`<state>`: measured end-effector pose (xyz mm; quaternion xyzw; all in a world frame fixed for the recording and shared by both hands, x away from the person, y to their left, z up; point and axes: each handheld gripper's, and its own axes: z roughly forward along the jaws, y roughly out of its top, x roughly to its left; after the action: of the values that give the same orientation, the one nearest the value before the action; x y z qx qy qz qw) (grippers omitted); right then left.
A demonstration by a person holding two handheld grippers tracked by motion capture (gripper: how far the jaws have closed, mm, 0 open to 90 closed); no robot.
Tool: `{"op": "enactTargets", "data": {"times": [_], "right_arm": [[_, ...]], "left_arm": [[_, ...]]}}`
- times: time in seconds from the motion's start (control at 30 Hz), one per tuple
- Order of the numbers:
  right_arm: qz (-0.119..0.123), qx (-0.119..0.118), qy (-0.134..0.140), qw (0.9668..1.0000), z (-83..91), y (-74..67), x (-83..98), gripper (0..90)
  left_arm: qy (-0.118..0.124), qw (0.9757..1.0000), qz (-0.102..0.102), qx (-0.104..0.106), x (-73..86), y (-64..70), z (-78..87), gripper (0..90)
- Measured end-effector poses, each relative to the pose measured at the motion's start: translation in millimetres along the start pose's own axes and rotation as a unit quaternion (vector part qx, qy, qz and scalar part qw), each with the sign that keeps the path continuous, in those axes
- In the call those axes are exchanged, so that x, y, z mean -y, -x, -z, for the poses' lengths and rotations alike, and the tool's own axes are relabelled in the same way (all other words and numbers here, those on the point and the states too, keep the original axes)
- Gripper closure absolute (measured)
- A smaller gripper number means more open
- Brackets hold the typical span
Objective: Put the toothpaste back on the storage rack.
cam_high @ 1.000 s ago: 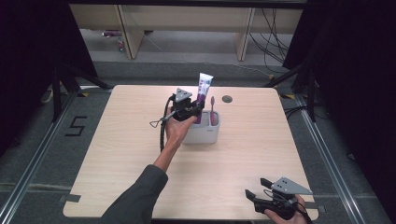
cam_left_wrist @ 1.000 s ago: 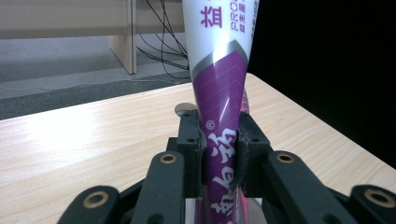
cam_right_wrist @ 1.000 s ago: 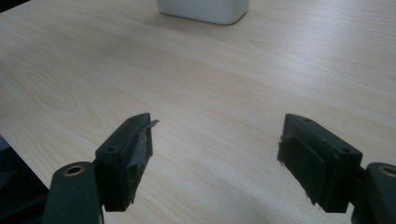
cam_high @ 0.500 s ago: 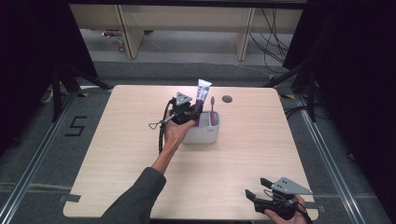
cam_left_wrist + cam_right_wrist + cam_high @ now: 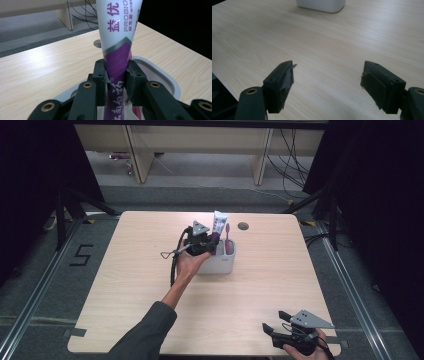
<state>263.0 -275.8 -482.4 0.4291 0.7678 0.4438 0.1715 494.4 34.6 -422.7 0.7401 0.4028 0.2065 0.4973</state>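
While the left gripper (image 5: 115, 81) is pinching the toothpaste tube (image 5: 117, 37) over the white holder (image 5: 220, 262), squeezing may buckle it; the right gripper (image 5: 328, 82) is idling wide open, well apart.

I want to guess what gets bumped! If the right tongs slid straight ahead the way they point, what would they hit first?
Probably the white holder. The right tongs are open over bare table, and nothing lies between them and the holder straight ahead. Depth is hard to judge, so they might just pass beside it.
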Motion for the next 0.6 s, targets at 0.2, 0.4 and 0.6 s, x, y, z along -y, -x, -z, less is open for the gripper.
{"op": "enactTargets", "data": {"times": [0.2,0.4,0.6], "right_arm": [[-0.001,-0.001,0.004,1.0,-0.7,-0.4,0.2,25.9],[0.002,0.005,-0.001,1.0,0.3,-0.4,0.0,25.9],[0.007,0.003,-0.004,1.0,0.2,0.7,-0.4,26.0]], "left_arm": [[-0.005,1.0,-0.004,-0.004,1.7,-1.6,1.3,71.7],[-0.013,0.9998,-0.006,-0.011,5.6,-3.4,0.8,70.6],[0.022,0.9997,0.009,-0.005,0.8,-4.5,7.6,65.1]]}}
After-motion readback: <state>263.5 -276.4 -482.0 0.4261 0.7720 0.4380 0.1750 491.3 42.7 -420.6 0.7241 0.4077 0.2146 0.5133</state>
